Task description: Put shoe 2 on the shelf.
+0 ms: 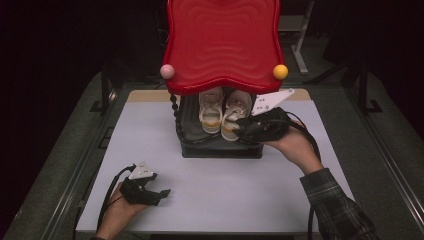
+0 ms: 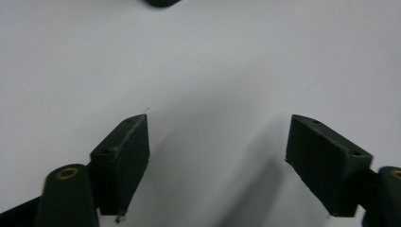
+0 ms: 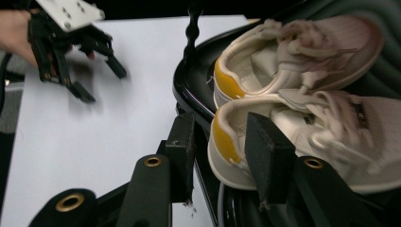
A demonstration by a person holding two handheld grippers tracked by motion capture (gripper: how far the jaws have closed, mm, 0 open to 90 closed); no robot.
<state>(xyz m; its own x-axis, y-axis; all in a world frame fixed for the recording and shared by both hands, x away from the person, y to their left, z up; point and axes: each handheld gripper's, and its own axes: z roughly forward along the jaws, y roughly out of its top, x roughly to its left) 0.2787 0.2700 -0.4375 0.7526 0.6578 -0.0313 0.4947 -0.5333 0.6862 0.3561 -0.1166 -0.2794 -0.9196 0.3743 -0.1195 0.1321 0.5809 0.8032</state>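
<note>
Two white sneakers with yellow heels, one (image 1: 211,112) beside the other (image 1: 235,114), stand on the black lower tray (image 1: 220,148) of a small rack. My right gripper (image 1: 248,128) reaches in from the right at the heel of the right-hand sneaker (image 3: 331,142). In the right gripper view its jaws (image 3: 222,156) straddle that heel, one outside and one over the collar; a gap shows at the outer pad, so it is open. My left gripper (image 1: 161,195) rests low over the white table near the front left, open, with bare tabletop between its jaws (image 2: 217,161).
The rack's red wavy top tray (image 1: 222,40) overhangs the shoes, with a pink ball (image 1: 167,71) and a yellow ball (image 1: 280,71) at its front corners. A black beaded post (image 1: 175,117) stands at the rack's left. The white table (image 1: 220,195) has dark edges.
</note>
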